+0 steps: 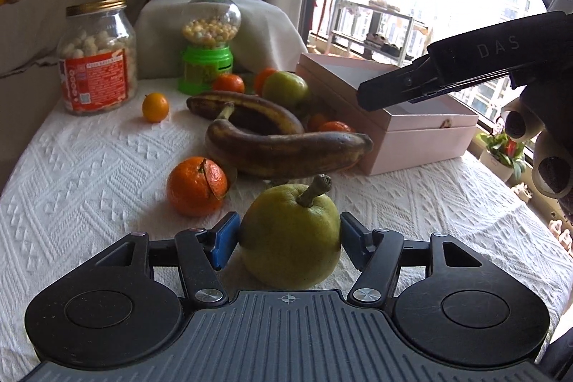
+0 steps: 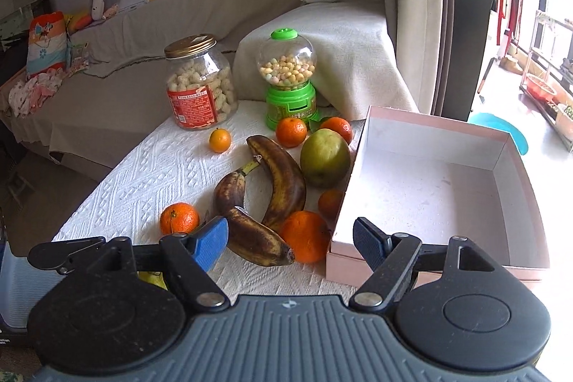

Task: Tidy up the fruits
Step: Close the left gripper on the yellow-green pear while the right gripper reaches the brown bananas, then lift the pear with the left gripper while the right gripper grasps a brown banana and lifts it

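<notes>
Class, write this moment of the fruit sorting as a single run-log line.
left tool: pads around green pear, on cloth | right tool: open, empty, above bananas | pink box: no fruit inside

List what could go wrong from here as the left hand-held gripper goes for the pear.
1. The left hand-held gripper brackets the pear, whose skin is round and smooth; a pinch off its widest part might squeeze it out and send it rolling.
2. The orange lies close on the left, so a sideways swing could knock it.
3. The pink box sits beyond the bananas; a low carry might clip them or the box wall.
</notes>
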Demonstrator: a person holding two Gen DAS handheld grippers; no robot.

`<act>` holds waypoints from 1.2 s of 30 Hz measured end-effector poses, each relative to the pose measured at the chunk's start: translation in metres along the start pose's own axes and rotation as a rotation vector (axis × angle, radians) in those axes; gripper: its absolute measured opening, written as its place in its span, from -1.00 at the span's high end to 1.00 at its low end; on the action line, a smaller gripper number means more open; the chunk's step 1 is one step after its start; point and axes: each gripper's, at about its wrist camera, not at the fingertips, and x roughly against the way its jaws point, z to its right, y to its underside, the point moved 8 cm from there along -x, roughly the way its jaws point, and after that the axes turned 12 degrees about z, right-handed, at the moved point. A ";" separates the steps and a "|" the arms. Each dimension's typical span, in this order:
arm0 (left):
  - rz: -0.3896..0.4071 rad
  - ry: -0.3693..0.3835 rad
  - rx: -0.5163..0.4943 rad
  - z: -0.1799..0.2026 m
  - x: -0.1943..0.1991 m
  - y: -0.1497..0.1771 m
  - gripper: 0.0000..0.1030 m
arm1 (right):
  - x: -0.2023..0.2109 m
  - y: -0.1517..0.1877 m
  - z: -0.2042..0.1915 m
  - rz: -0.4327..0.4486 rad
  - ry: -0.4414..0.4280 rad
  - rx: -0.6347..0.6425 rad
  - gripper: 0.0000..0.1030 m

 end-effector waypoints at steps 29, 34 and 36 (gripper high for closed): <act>-0.075 -0.045 0.139 -0.045 0.025 0.005 -0.29 | -0.040 0.029 -0.062 -0.181 -0.152 0.273 0.32; -0.085 -0.058 0.076 -0.030 0.025 0.003 -0.29 | 0.031 0.047 -0.043 -0.140 -0.136 0.159 0.32; -0.087 -0.022 0.077 -0.018 0.024 0.004 -0.28 | 0.052 0.057 -0.026 -0.130 -0.105 0.101 0.32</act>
